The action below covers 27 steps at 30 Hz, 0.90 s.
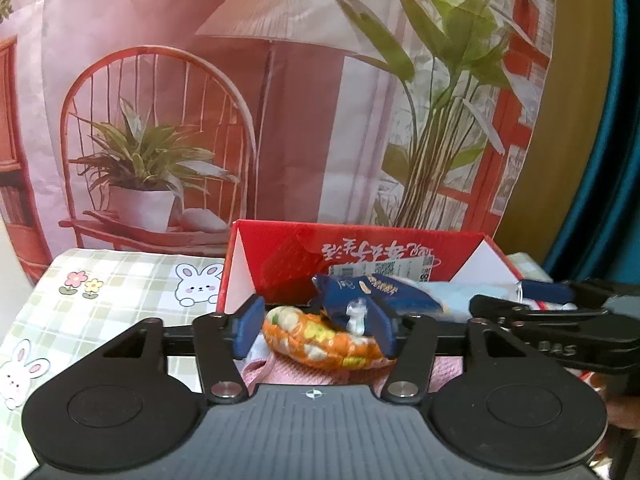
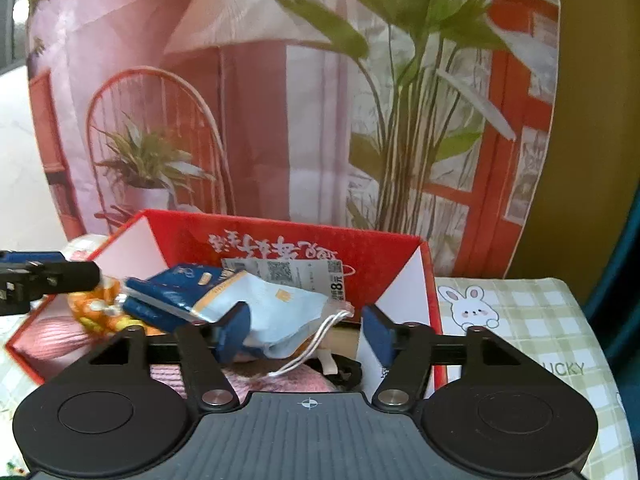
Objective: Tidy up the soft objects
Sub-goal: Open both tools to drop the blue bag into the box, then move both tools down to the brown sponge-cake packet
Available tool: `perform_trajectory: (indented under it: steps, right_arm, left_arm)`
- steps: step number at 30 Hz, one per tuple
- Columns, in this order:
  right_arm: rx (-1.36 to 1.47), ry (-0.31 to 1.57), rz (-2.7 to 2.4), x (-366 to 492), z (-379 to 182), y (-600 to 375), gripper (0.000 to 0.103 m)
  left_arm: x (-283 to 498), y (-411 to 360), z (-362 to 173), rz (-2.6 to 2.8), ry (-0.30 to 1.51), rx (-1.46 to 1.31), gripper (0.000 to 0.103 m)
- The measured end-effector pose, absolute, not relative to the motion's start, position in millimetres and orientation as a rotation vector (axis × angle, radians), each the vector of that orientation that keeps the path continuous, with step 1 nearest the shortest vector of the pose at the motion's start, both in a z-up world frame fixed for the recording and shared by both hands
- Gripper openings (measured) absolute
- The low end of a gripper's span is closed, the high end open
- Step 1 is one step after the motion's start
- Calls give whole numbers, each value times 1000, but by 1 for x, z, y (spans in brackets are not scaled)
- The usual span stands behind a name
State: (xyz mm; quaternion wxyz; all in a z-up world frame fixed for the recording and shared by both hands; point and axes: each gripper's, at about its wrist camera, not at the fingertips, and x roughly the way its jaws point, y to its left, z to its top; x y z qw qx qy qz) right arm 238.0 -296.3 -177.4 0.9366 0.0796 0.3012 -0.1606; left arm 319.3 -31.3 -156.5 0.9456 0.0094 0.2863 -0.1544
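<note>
I'm hovering both grippers over the red box [image 2: 304, 248], where the soft packets are collecting — left gripper [image 1: 316, 330] jaws standing open around the orange packet [image 1: 320, 340], right gripper [image 2: 306, 330] jaws open beside the pale blue pouch [image 2: 280, 312], gripping nothing. The box sticker is showing an "8", and the counter [image 2: 552, 344] cloth is reading "LUCKY" — other print is too blurred to read.

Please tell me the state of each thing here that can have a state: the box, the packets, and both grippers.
Red box: open on top, holding items.
Orange packet: lying in the box, between the open left pads.
Dark blue packet: lying in the box, tilted.
Light blue pouch: lying on the pile, crumpled.
Pink cloth: at the bottom, under the packets.
Left hand-held gripper: open.
Right hand-held gripper: open.
</note>
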Motion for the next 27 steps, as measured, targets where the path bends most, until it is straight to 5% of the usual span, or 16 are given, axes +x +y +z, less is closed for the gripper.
perform_trajectory:
  steps: [6, 27]
  right_arm:
    - [148, 599, -265, 214, -162, -280, 86]
    - [133, 641, -115, 111, -197, -202, 84]
  left_arm:
    - [302, -25, -150, -312, 589, 26, 71]
    - [189, -10, -184, -349, 649, 46, 71]
